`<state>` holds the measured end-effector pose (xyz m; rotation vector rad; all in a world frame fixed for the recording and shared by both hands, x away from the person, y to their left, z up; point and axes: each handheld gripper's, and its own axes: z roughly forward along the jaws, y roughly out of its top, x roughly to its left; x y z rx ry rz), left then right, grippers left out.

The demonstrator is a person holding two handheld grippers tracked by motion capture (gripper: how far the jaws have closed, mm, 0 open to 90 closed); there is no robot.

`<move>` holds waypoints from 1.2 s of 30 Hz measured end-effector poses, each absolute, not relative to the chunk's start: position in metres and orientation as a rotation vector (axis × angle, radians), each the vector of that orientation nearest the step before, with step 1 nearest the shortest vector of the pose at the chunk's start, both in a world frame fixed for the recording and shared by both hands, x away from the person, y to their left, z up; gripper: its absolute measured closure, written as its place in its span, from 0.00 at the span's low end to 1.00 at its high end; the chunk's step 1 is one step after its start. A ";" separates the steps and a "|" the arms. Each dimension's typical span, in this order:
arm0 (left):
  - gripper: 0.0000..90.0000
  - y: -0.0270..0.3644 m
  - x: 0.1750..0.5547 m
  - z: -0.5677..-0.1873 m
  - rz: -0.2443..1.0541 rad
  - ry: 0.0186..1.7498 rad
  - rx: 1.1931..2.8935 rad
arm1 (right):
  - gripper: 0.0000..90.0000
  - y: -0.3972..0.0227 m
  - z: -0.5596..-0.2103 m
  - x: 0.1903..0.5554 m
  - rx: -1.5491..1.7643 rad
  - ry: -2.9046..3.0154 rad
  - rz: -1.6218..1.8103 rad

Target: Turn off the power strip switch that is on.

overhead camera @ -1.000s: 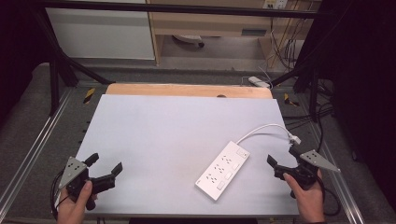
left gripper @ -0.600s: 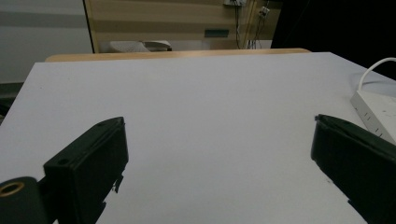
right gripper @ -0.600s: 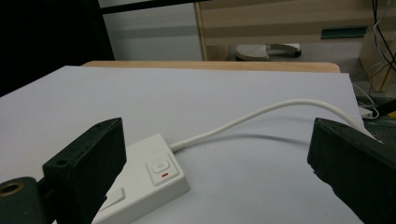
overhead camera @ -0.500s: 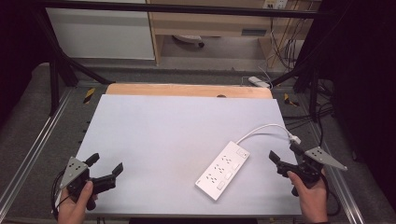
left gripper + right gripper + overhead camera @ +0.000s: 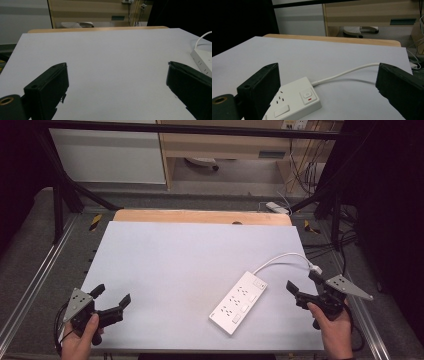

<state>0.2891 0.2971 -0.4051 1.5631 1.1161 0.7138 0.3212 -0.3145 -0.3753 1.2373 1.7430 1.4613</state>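
Note:
A white power strip [image 5: 239,302] lies flat and diagonal on the pale grey table top [image 5: 190,265], right of centre near the front. Its white cable [image 5: 282,257] loops back to the right edge. My right gripper [image 5: 302,280] hovers open just right of the strip, held by a hand at the front right corner. In the right gripper view the strip's switch end [image 5: 298,98] and cable [image 5: 347,72] lie between and ahead of the wide jaws of that gripper [image 5: 328,66]. My left gripper [image 5: 113,293] is open and empty at the front left corner, with bare table ahead of it [image 5: 117,65] and the strip's edge [image 5: 201,58] far right.
A wooden strip [image 5: 200,216] borders the table's far edge. Metal frame rails [image 5: 40,275] run along the left side. Behind the table are a white cabinet [image 5: 107,155], a wooden shelf unit [image 5: 225,145] and tangled cables [image 5: 300,170].
My right gripper has shifted slightly to the right and turned a little, staying open. The left gripper and the power strip have not moved.

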 end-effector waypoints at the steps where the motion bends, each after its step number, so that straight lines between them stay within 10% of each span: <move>1: 0.05 0.298 0.289 -0.405 0.712 1.117 1.567 | 0.06 -0.314 -0.375 0.321 1.237 1.743 1.461; 36: 0.05 0.297 0.289 -0.405 0.709 1.112 1.569 | 0.57 -0.285 -0.362 0.320 1.095 1.774 1.499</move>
